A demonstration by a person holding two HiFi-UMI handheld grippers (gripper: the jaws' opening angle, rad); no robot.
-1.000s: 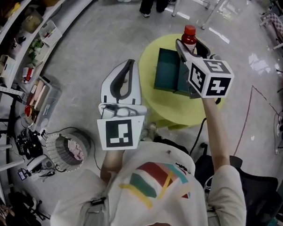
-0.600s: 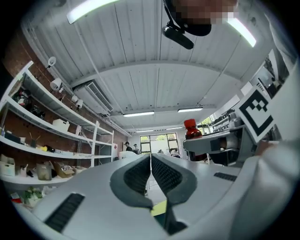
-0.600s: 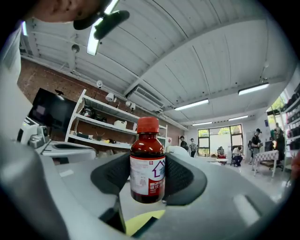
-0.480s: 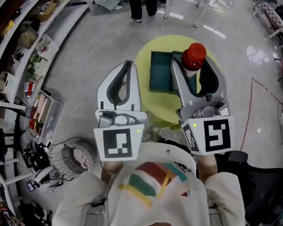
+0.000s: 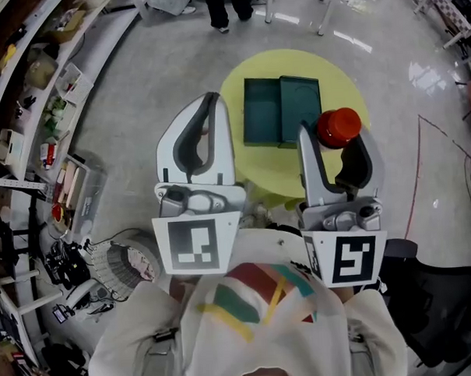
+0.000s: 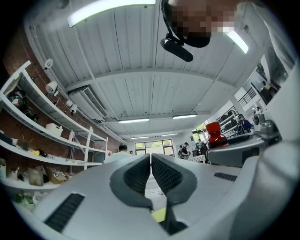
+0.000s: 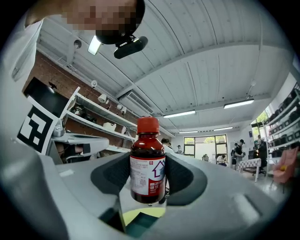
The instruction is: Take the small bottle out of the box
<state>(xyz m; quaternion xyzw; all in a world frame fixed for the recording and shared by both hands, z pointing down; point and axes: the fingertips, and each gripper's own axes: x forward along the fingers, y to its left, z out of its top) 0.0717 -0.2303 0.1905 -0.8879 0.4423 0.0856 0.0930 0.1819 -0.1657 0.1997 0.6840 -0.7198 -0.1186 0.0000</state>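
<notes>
We are clamping the jaws of our right gripper (image 7: 149, 177) wide around the small bottle (image 7: 148, 161), gripping its labelled body upright; our left gripper (image 6: 150, 166) is keeping its jaws pressed together on nothing; we are holding the bottle outside the open green box (image 5: 281, 111), above the yellow surface (image 5: 297, 173).

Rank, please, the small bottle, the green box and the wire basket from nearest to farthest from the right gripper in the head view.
1. Small bottle: clamped in the right gripper.
2. Green box: open on the yellow table, ahead-left.
3. Wire basket: on the floor, far left.
</notes>
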